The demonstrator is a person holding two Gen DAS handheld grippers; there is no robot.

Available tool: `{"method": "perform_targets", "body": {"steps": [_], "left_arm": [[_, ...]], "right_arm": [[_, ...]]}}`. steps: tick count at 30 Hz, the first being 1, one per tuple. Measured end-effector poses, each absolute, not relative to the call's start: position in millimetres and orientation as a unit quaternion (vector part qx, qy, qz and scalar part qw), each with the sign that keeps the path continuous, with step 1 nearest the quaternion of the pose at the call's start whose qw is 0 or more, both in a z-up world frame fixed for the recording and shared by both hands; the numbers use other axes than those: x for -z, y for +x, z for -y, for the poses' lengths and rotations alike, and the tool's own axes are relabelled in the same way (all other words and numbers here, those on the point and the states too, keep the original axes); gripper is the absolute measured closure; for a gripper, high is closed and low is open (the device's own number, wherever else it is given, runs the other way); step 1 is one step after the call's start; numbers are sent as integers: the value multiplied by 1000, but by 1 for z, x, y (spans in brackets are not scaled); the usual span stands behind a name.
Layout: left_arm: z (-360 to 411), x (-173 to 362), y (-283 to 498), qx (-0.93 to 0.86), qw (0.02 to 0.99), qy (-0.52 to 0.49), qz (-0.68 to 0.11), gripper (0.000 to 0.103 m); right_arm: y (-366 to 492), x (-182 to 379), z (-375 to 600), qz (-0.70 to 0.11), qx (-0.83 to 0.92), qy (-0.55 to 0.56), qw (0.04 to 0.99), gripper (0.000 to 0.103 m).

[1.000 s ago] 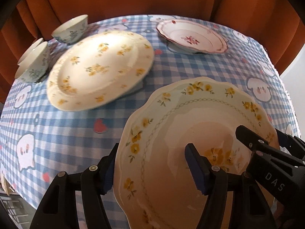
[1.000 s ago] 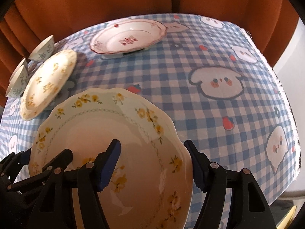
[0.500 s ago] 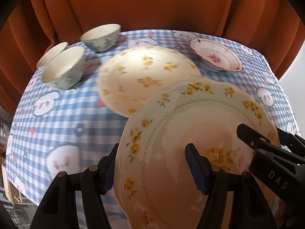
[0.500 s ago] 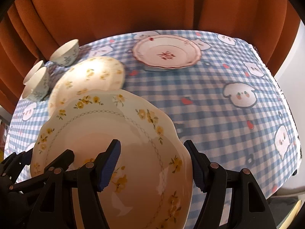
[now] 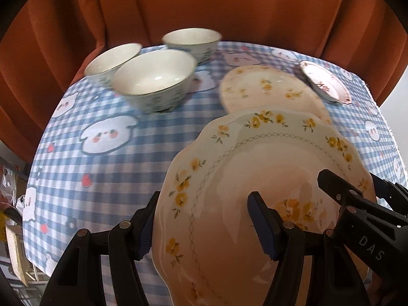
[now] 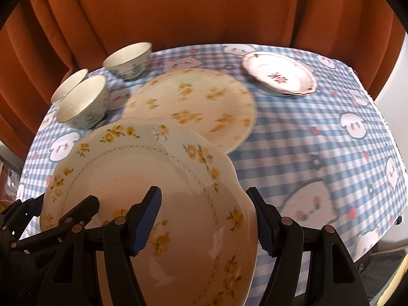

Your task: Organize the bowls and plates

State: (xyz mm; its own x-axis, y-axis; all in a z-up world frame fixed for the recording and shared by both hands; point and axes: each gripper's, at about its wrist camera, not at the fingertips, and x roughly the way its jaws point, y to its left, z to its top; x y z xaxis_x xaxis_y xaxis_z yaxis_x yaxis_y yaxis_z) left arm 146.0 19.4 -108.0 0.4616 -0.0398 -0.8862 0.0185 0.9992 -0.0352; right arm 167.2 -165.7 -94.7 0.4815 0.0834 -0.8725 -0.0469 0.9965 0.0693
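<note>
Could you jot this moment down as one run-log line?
held: scalloped plate | grip: left gripper and right gripper, one per rim | below: flat plate | nearby: three bowls, pink plate

Warm soft light, motion blur (fisheye-curved edges), dark corners.

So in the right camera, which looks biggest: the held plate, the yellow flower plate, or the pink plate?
1. Held plate, though it is nearest the camera.
2. Yellow flower plate.
3. Pink plate, farthest away.
</note>
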Motion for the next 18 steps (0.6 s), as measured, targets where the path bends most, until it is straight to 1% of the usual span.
{"method": "perform_targets", "body": {"steps": [8,18], "left_arm": [[-73,125,144,10,844,-6,-537,35],[-103,143,149,10,833,-5,-553,35]], "right_arm": [[161,111,105,-523,-38,14,852,32],[163,132,67,-547,-39,12,836,32]]}}
